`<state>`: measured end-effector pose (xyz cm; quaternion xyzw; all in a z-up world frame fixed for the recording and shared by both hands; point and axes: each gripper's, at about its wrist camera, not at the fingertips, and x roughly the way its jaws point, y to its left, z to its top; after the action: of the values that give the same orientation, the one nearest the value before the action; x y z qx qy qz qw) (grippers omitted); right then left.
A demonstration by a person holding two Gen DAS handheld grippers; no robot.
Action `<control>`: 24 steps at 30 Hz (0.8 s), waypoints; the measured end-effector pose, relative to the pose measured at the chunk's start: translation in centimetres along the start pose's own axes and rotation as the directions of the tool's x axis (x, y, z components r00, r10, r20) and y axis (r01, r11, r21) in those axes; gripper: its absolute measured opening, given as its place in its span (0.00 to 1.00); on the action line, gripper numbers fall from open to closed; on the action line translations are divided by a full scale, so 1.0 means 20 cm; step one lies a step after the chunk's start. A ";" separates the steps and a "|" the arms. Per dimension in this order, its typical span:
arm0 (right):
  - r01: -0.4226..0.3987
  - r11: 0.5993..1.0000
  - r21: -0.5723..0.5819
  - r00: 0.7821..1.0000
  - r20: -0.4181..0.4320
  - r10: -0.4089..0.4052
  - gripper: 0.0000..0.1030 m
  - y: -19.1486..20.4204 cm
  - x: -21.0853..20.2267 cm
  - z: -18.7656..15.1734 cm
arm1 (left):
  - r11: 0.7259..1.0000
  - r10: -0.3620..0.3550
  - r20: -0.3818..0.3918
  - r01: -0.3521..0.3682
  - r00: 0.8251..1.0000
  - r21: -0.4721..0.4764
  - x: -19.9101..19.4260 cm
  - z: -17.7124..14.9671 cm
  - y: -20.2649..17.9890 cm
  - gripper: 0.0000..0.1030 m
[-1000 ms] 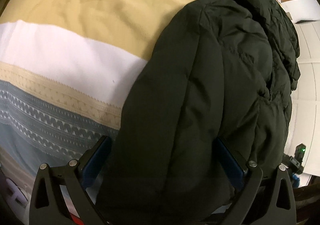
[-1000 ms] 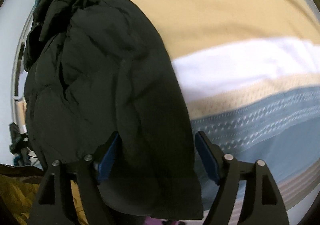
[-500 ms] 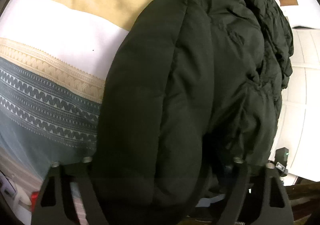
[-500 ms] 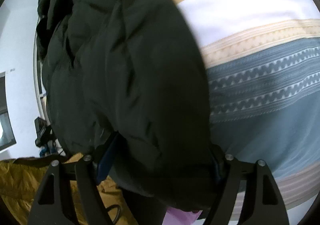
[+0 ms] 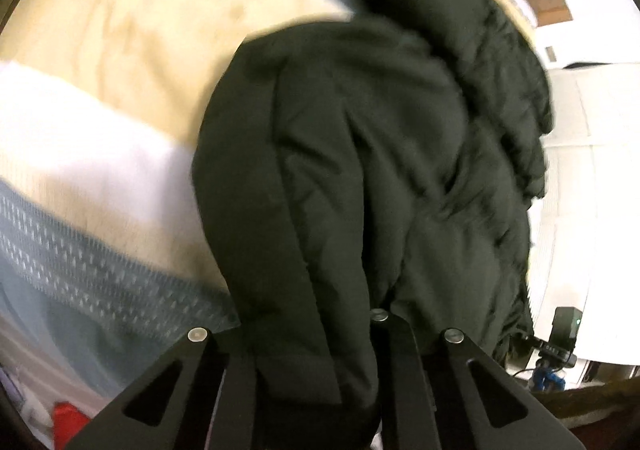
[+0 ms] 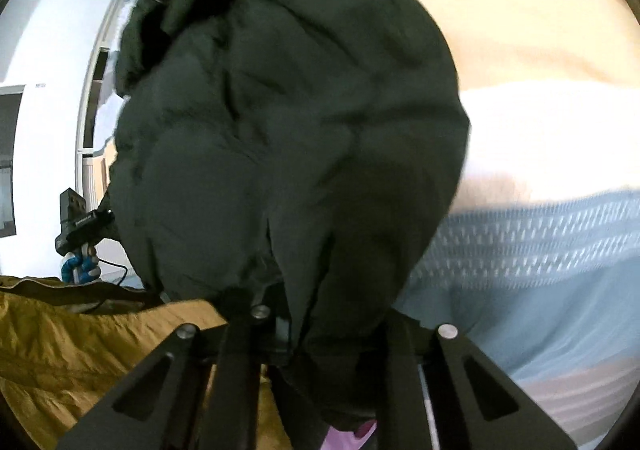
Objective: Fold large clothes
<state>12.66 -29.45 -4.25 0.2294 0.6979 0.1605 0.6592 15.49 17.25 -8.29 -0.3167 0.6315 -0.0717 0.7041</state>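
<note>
Underneath everything lies one bedspread [image 5: 120, 62], banded cream, white and patterned grey-blue, filling the left of my left view and the right of my right view [image 6: 540, 130]. On it lies one jacket [image 5: 380, 170], dark green, puffy and creased, doubled over itself; it runs from the top centre of each frame down to the bottom centre [image 6: 288, 130]. A second garment, one mustard coat [image 6: 80, 350], lies crumpled at lower left of my right view. One small black device [image 5: 564, 330] with a green light stands at lower right of the left view. My left claw [image 5: 316, 382] is closed narrow on a fold of the jacket's near edge. My right claw [image 6: 320, 362] is likewise pinched down on the jacket's hem, fabric bunched between its fingers.
</note>
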 end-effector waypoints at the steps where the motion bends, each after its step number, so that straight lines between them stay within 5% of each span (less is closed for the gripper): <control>1: 0.003 1.000 -0.018 1.000 0.020 -0.003 0.12 0.04 -0.03 0.02 | 1.000 -0.010 0.015 0.010 1.000 0.006 -0.02 0.03 -0.01 0.10; 9: 0.041 0.990 -0.134 0.984 0.176 -0.017 0.11 0.22 -0.28 0.24 | 0.991 -0.121 0.167 0.111 0.978 0.072 -0.21 0.34 -0.24 0.10; 24: 0.074 0.988 -0.135 0.915 0.404 -0.013 0.11 0.27 -0.69 0.62 | 0.968 -0.246 0.281 0.218 0.928 0.125 -0.41 0.70 -0.42 0.10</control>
<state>25.96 -33.19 9.39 0.1925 0.5388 0.1465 0.8070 29.52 19.74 3.24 -0.3637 0.4738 -0.1354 0.7905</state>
